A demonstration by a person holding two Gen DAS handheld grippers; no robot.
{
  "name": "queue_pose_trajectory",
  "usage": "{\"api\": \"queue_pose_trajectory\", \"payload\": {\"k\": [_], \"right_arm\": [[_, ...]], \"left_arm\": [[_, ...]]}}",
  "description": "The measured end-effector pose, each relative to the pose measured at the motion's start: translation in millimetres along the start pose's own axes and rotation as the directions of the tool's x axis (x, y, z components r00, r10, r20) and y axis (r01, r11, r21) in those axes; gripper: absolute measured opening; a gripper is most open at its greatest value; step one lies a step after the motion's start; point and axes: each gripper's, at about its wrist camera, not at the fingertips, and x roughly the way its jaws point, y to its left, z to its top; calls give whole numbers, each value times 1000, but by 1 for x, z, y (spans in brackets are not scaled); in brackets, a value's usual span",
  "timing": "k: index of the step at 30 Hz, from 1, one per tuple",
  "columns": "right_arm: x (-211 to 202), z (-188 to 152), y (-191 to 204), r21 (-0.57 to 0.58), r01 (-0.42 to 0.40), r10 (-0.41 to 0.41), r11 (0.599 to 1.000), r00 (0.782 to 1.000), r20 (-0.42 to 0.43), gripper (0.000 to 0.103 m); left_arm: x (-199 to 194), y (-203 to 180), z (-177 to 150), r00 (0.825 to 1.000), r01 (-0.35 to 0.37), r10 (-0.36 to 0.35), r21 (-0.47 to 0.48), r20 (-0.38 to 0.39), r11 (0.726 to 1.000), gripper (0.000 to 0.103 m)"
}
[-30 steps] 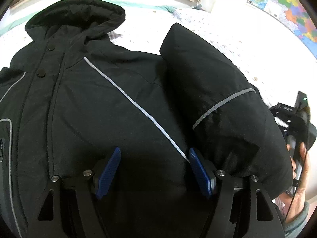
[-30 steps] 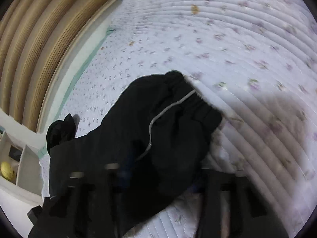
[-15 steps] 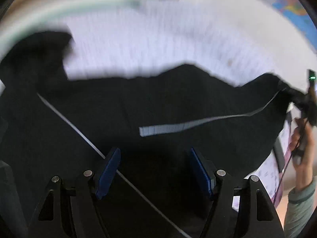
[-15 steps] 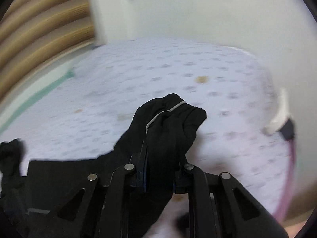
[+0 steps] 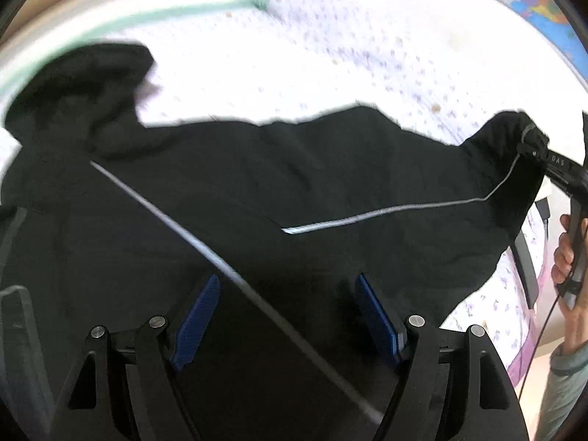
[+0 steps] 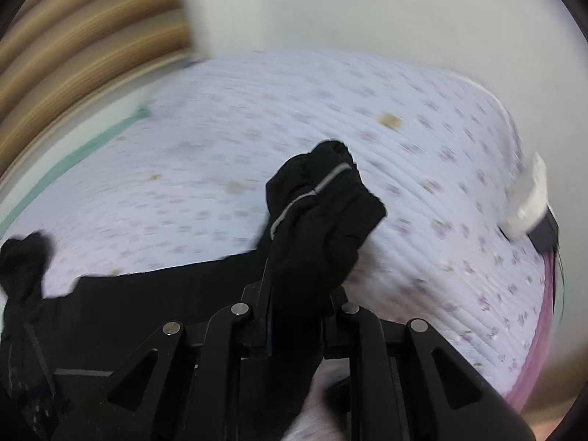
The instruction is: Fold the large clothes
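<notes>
A large black hooded jacket [image 5: 228, 198] with thin grey piping lies on a bed. Its hood [image 5: 84, 84] is at the far left. My left gripper [image 5: 286, 312] is open and hovers just above the jacket's body, holding nothing. My right gripper [image 6: 296, 301] is shut on the cuff of the jacket sleeve [image 6: 319, 213] and holds it lifted and stretched out to the right; the same gripper and sleeve end [image 5: 514, 139] show at the right edge of the left wrist view.
The bed has a white quilted cover with small flowers [image 6: 422, 154]. Its right edge [image 6: 529, 349] drops off with a pink border. A wall and wooden headboard slats [image 6: 73, 47] lie beyond. A white and black object [image 6: 533, 209] lies at the bed's right edge.
The right gripper closed on the sleeve cuff, lifted it and pulled the sleeve out to the right, unfolding it from the jacket's body. The left gripper stayed open above the jacket.
</notes>
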Motion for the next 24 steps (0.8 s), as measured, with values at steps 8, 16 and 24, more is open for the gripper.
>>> {"api": "queue_pose_trajectory", "payload": {"k": [8, 16, 24], "right_arm": [[-47, -17, 162, -291, -248, 246, 924, 968, -44, 20], [-68, -79, 312, -485, -446, 397, 752, 894, -205, 20], [-52, -160, 398, -556, -549, 393, 624, 836, -384, 26]], "left_arm": [[-96, 34, -16, 984, -104, 105, -13, 145, 994, 78], [-141, 86, -44, 967, -138, 152, -83, 203, 987, 78], [-129, 150, -61, 979, -53, 95, -227, 179, 973, 78]]}}
